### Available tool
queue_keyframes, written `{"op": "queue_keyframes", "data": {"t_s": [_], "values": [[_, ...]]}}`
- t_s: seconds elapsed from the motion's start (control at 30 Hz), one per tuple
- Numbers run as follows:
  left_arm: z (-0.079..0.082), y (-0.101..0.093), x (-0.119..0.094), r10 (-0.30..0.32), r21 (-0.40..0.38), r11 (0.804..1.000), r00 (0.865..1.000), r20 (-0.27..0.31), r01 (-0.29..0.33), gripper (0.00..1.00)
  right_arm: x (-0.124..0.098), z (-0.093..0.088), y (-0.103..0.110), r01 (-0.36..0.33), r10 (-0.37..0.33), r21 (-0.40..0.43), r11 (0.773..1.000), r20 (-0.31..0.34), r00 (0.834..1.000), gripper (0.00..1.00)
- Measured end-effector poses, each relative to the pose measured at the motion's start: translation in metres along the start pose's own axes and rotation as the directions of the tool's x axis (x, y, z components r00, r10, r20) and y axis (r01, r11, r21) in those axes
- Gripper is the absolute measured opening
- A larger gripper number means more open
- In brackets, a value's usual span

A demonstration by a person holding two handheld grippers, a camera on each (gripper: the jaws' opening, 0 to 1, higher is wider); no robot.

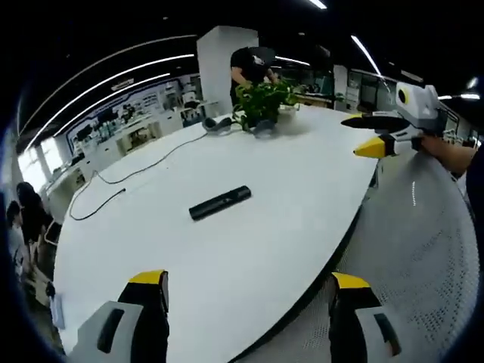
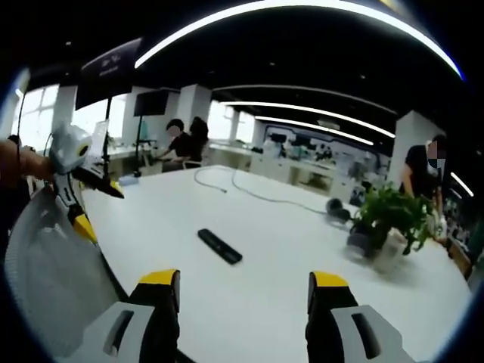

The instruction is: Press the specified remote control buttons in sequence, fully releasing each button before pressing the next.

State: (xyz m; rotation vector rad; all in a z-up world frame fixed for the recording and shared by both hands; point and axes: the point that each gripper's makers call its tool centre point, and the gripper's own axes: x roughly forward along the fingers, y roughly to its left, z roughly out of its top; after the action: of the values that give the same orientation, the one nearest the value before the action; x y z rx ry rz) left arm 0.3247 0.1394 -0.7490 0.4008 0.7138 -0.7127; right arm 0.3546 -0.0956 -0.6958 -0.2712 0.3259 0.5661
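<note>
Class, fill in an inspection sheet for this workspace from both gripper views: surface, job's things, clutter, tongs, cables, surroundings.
Surface: large white table, rounded edge, mostly bare.
Job's things: black remote control lying flat mid-table, untouched; also in the right gripper view.
Clutter: potted plant at the far end; dark object beside it, too blurred to name.
Tongs: left tongs open, holding nothing; right tongs open, holding nothing; both apart from the remote.
Cables: black cable trailing across the table toward the plant.
Surroundings: open office, ceiling light strips, people at desks, one person standing behind the plant.
</note>
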Motion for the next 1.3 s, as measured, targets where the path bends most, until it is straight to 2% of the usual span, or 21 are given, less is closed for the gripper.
{"op": "queue_keyframes", "data": {"t_s": [0.03,0.2,0.3,0.37,0.47,0.63,0.73,0.8,0.83,1.0,1.3], "values": [[0.0,0.0,0.001,-0.007,0.011,1.0,1.0,-0.006,0.007,0.89,0.0,0.0,0.0,0.0,0.0,-0.001,1.0,0.0,1.0,0.66],[-0.001,0.006,0.013,-0.061,0.142,0.987,0.993,-0.104,0.076,0.84,0.0,-0.002,-0.002,0.006,-0.006,0.0,1.0,-0.007,1.0,0.66],[-0.002,0.01,0.022,-0.104,0.215,0.967,0.983,-0.154,0.136,0.84,0.001,-0.004,-0.003,0.008,-0.008,-0.002,1.0,-0.016,1.0,0.65],[-0.003,0.013,0.028,-0.122,0.234,0.958,0.975,-0.185,0.165,0.84,0.001,-0.005,-0.003,0.008,-0.008,-0.005,1.0,-0.023,1.0,0.65],[0.001,0.019,0.036,-0.143,0.25,0.949,0.97,-0.198,0.191,0.82,0.001,-0.006,-0.003,0.009,-0.01,-0.008,1.0,-0.028,1.0,0.64],[0.009,0.03,0.049,-0.184,0.231,0.945,0.962,-0.203,0.229,0.8,0.001,-0.008,-0.005,0.014,-0.014,-0.002,1.0,-0.037,0.999,0.63],[0.014,0.037,0.055,-0.199,0.258,0.933,0.957,-0.212,0.251,0.8,0.001,-0.009,-0.005,0.017,-0.017,-0.002,1.0,-0.041,0.999,0.61],[0.02,0.038,0.059,-0.244,0.251,0.923,0.949,-0.201,0.29,0.8,0.001,-0.009,-0.006,0.019,-0.019,-0.002,1.0,-0.042,0.999,0.61],[0.021,0.041,0.061,-0.241,0.234,0.929,0.949,-0.202,0.286,0.8,0.001,-0.009,-0.006,0.02,-0.02,-0.001,1.0,-0.043,0.999,0.6],[0.033,0.054,0.075,-0.246,0.235,0.929,0.952,-0.18,0.285,0.79,0.001,-0.012,-0.007,0.023,-0.023,0.002,1.0,-0.06,0.998,0.6],[0.044,0.068,0.103,-0.255,0.22,0.93,0.947,-0.194,0.296,0.79,0.001,-0.014,-0.009,0.031,-0.03,0.009,0.999,-0.07,0.997,0.58]]}}
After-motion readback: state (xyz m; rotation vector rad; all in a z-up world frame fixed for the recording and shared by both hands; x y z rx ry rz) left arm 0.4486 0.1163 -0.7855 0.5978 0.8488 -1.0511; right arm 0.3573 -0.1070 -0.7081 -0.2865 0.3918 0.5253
